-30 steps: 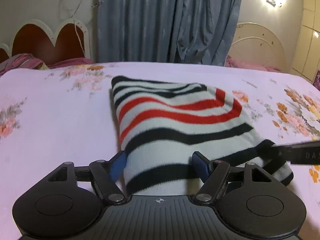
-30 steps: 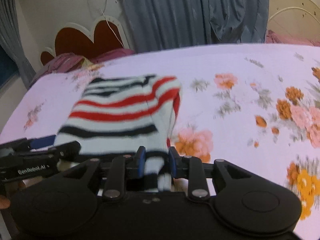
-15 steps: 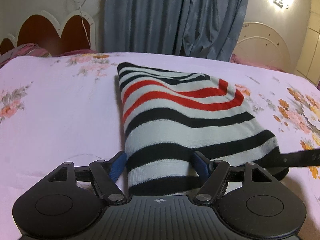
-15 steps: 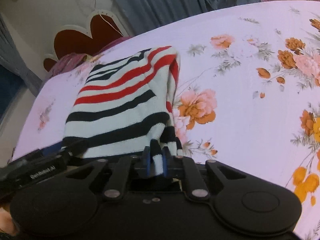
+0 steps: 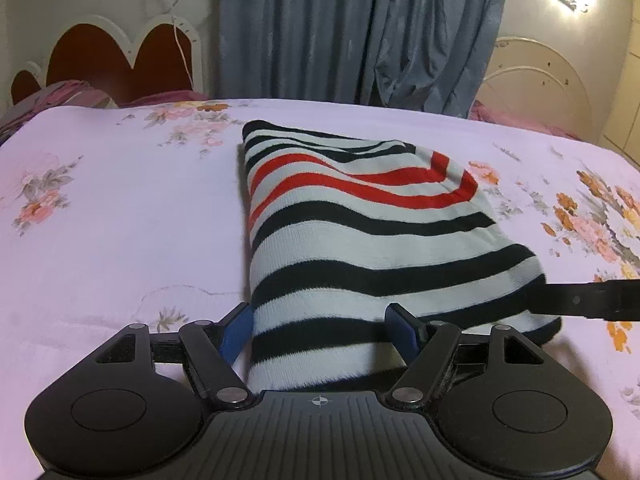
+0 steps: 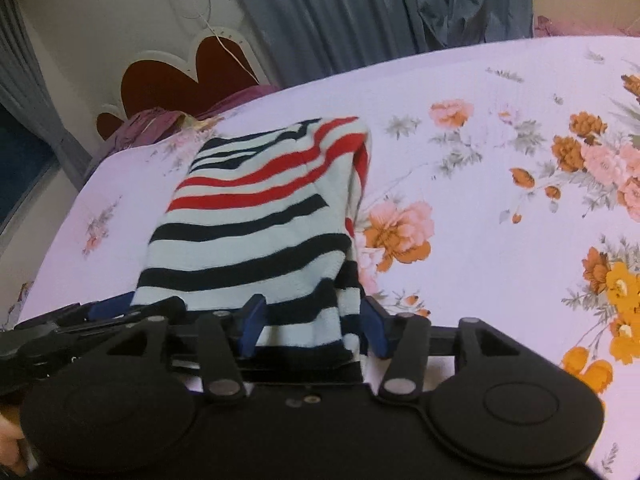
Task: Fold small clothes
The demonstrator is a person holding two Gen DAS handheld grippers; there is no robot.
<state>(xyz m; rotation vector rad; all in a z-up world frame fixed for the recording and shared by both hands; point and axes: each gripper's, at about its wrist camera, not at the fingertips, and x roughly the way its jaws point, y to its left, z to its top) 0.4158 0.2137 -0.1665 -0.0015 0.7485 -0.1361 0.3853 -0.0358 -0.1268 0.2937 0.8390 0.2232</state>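
A small striped sweater (image 5: 360, 240), white with black and red bands, lies folded on the floral bedsheet (image 5: 120, 220). My left gripper (image 5: 320, 328) is open, its blue pads either side of the sweater's near left edge. My right gripper (image 6: 312, 324) is open around the sweater's (image 6: 256, 232) near right corner, the cloth lying loose between its pads. The right gripper's black finger shows at the right of the left wrist view (image 5: 580, 300). The left gripper shows at the lower left of the right wrist view (image 6: 100, 316).
A red and white scalloped headboard (image 5: 120, 60) and purple pillows (image 5: 80, 96) stand at the bed's far left. Grey curtains (image 5: 360, 28) hang behind. The pink sheet (image 6: 500, 200) with orange flowers stretches to the right.
My right gripper has opened and let go of the sweater's corner. The sweater now lies flat on the bed. My left gripper stays open at its near edge.
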